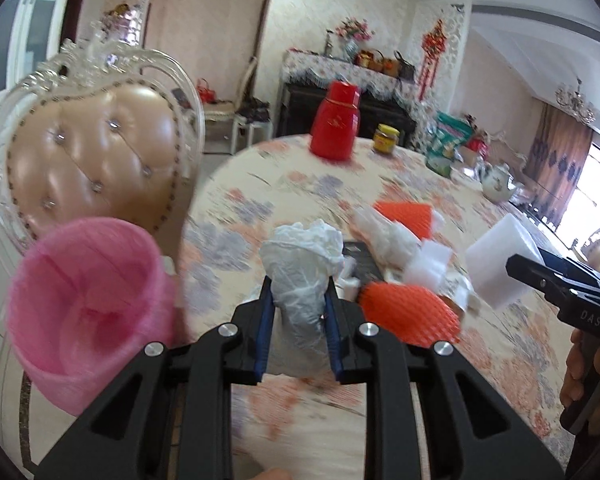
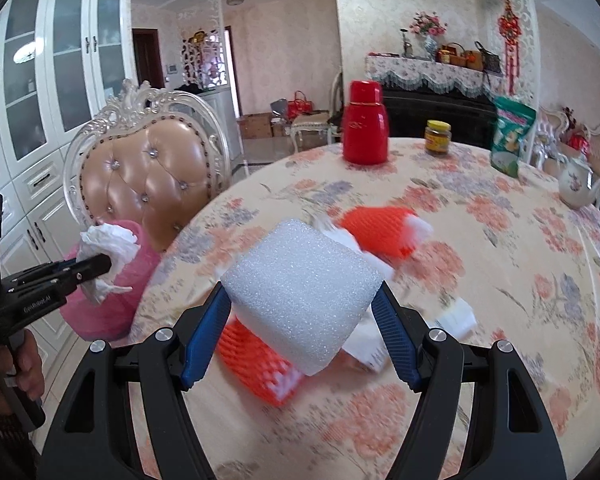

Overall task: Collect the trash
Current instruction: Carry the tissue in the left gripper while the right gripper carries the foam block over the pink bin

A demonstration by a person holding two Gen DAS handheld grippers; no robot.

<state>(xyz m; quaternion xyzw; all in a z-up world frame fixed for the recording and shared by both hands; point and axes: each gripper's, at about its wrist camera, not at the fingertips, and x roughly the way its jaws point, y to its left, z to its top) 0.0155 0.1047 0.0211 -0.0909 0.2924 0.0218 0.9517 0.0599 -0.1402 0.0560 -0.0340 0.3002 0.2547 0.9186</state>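
Up front in the left view, the left gripper [image 1: 299,280] squeezes a white wad [image 1: 306,256] — held above the table's [image 1: 300,176] near edge, beside the pink bin [image 1: 88,308]. Next, the right view: the right gripper [image 2: 302,300] clamps a foam block [image 2: 304,292] — over orange nets [image 2: 256,356] near that edge.

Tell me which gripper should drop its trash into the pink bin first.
Left, probably. The left gripper, shut on the crumpled tissue, is right beside the pink bin. The right gripper, holding the white foam block, is farther away over the table.
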